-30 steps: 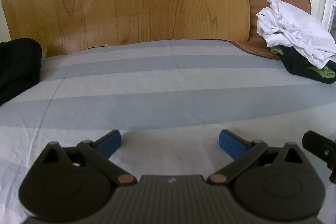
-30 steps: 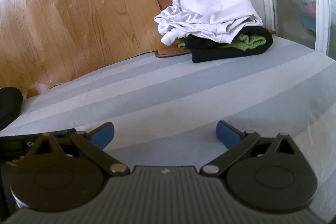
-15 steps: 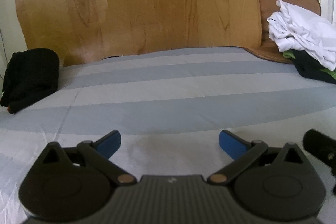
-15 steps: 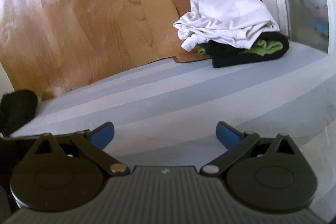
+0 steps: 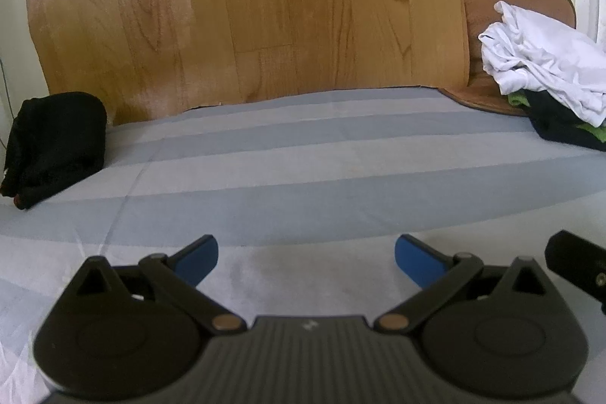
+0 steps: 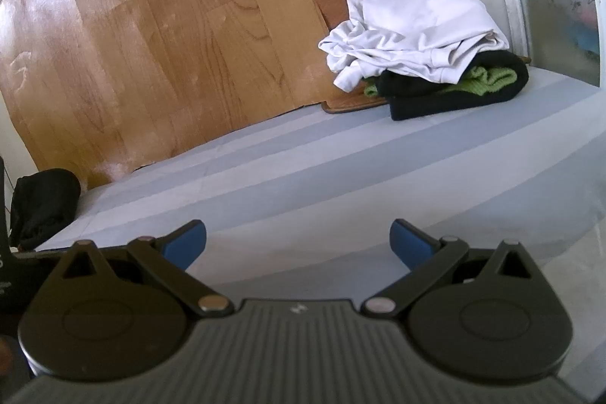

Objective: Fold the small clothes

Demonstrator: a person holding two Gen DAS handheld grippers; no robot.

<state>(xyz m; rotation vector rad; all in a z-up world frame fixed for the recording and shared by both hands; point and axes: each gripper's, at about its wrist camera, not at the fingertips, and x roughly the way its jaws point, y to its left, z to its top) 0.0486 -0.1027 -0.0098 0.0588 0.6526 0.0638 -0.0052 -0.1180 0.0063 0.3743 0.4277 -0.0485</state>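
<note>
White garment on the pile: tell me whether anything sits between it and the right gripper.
Nothing visible does. The right gripper is open and empty, and only bare striped sheet lies between it and the white garment, which tops the black and green clothes.

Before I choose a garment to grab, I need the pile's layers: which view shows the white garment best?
The right wrist view: the white garment lies whole atop the black and green clothes. The left wrist view has it at the frame's right edge, partly cropped.
</note>
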